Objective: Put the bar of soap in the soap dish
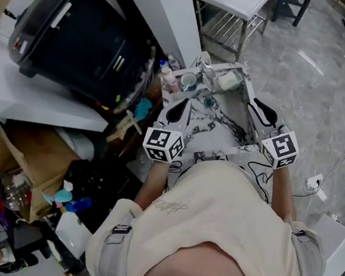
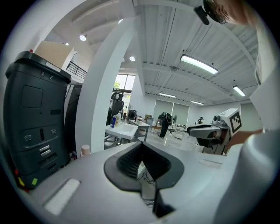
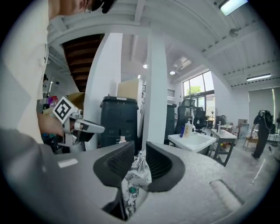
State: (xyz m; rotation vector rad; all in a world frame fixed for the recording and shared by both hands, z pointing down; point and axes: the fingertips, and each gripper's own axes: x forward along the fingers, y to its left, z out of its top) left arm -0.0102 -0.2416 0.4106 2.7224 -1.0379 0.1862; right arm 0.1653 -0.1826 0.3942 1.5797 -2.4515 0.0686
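Plainly, the right gripper (image 3: pixel 140 151) has its jaws only narrowly apart with nothing pinched; just the marbled desk (image 1: pixel 226 124) shows through the gap. The left gripper (image 2: pixel 140 146) has its jaws drawn together, tips meeting, and it too is empty. Both grippers are held about level above the near part of the desk, well apart from each other, one at each side in front of the person's chest. The soap (image 1: pixel 229 80), pale and blocky, lies at the desk's far end in what looks like the dish (image 1: pixel 221 87), though the two are too small to separate cleanly, and it is well clear of both grippers. Left of it stand a tap (image 1: pixel 208 71), a cup (image 1: pixel 189 81) and a pink bottle (image 1: pixel 167 75). A black bin (image 1: pixel 79 32) fills the upper left.
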